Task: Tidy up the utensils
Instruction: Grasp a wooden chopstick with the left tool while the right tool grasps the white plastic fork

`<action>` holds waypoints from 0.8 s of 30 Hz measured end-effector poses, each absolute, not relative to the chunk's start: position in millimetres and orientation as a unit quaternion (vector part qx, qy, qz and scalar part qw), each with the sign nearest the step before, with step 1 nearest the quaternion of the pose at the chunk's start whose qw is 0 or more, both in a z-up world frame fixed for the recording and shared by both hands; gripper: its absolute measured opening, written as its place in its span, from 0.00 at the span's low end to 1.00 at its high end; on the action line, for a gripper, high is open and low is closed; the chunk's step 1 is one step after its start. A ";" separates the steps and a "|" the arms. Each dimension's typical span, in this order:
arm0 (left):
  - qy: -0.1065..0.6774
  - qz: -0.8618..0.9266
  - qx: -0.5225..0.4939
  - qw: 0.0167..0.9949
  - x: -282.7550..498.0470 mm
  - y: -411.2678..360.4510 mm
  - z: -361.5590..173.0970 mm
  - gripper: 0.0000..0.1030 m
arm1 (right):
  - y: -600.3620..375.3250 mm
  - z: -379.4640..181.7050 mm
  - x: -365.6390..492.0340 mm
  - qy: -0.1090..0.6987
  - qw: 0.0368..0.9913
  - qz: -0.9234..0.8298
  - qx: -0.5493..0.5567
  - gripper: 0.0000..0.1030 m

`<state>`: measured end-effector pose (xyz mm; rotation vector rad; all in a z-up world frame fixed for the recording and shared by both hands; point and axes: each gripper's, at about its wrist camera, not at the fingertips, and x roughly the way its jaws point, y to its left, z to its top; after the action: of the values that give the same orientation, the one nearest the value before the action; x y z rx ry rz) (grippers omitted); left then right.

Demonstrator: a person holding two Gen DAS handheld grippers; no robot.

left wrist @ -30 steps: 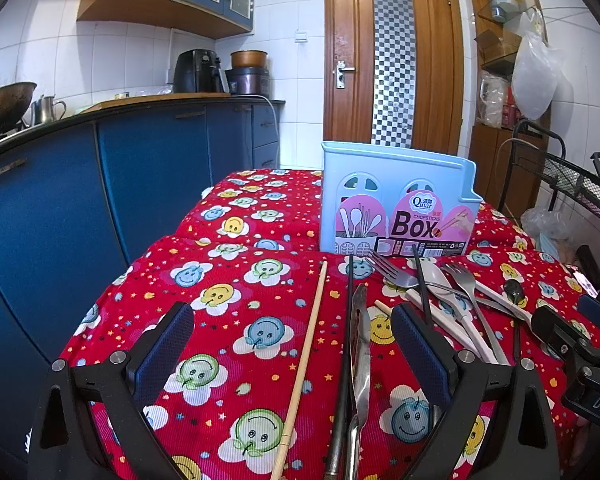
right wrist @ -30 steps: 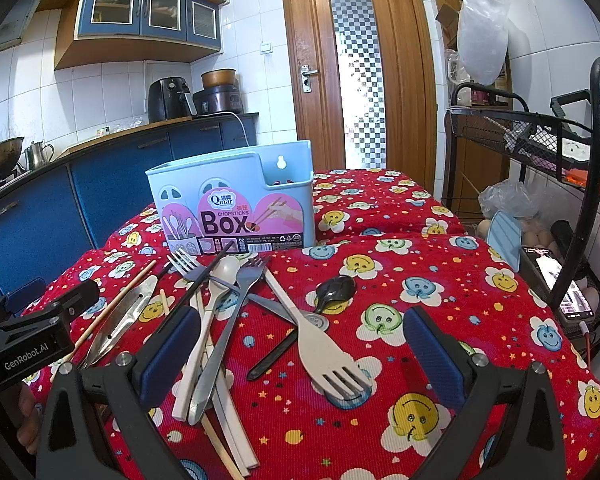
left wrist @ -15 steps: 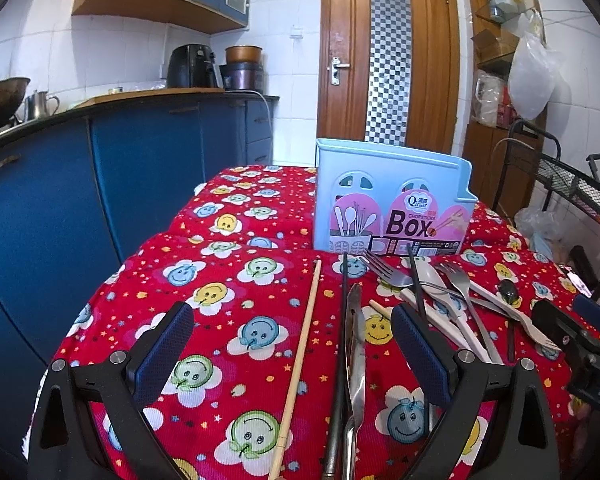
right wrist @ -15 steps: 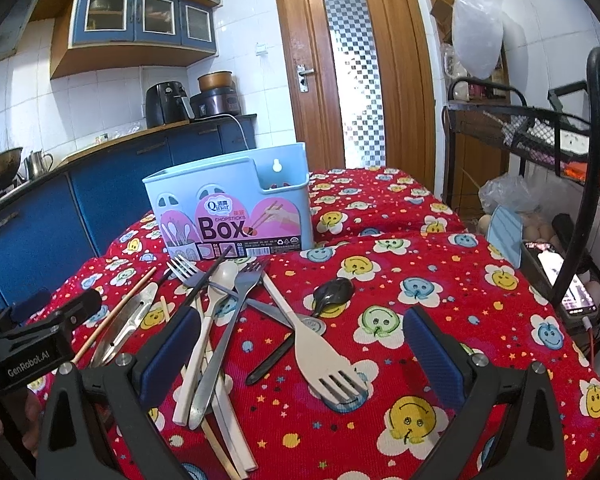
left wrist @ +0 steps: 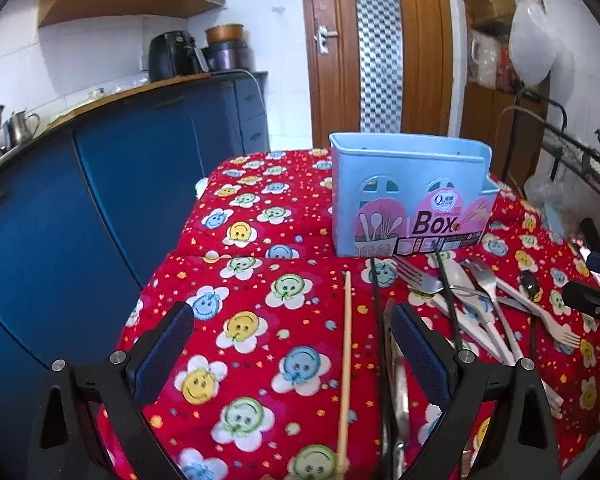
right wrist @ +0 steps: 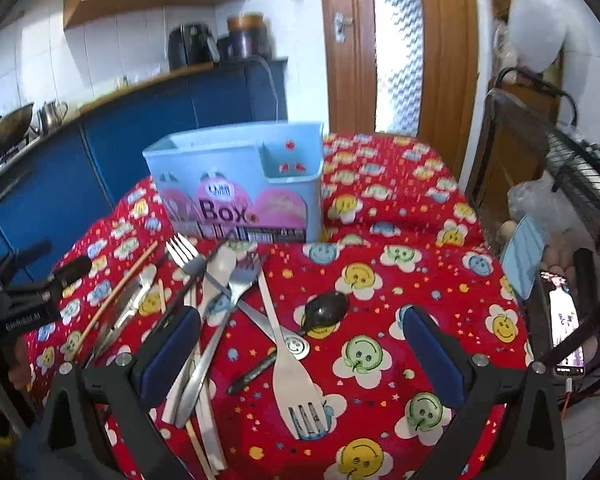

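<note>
At the bottom of the left wrist view the left gripper (left wrist: pixel 290 344) has its jaws wide apart and holds nothing. Between its fingers a wooden chopstick (left wrist: pixel 345 368) lies lengthwise on the red cloth (left wrist: pixel 260 216) of the desk. Just beside the right finger lie a black chopstick (left wrist: pixel 376 312) and a metal knife (left wrist: pixel 400 380). To the right of centre the forks and spoons make a crossed heap (left wrist: pixel 480 300). Behind it, in the centre of the frame, stands the light blue box (left wrist: pixel 408 196), upright.

At the bottom of the right wrist view the right gripper (right wrist: pixel 300 348) is also wide apart and empty. Between its fingers lies a pale fork (right wrist: pixel 290 372) with tines toward the camera, and a black spoon (right wrist: pixel 324 312) lies just beside it, to the right. A steel fork (right wrist: pixel 220 316) and a white spoon (right wrist: pixel 216 276) cross by the left finger. Farther up, left of centre, is the box (right wrist: pixel 236 188), and its small compartment on the right looks empty. At the right edge a phone (right wrist: pixel 564 324) lies off the desk, near a wire rack (right wrist: pixel 580 152).
</note>
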<state>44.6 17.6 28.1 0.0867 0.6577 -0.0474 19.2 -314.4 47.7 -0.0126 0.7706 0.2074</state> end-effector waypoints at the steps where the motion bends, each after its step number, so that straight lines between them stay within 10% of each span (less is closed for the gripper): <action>1: 0.332 -0.027 0.047 0.942 48.8 18.5 28.2 0.96 | -315.6 46.7 21.3 0.384 0.918 0.104 -0.007 1.00; 24: 0.505 -0.094 0.024 0.858 101.7 21.9 -5.9 0.46 | -297.1 25.0 87.0 0.526 0.828 0.186 -0.059 0.36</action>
<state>101.7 21.9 -5.9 0.0498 1.0602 -0.1965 87.0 -297.1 25.0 -0.1260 1.1160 0.3953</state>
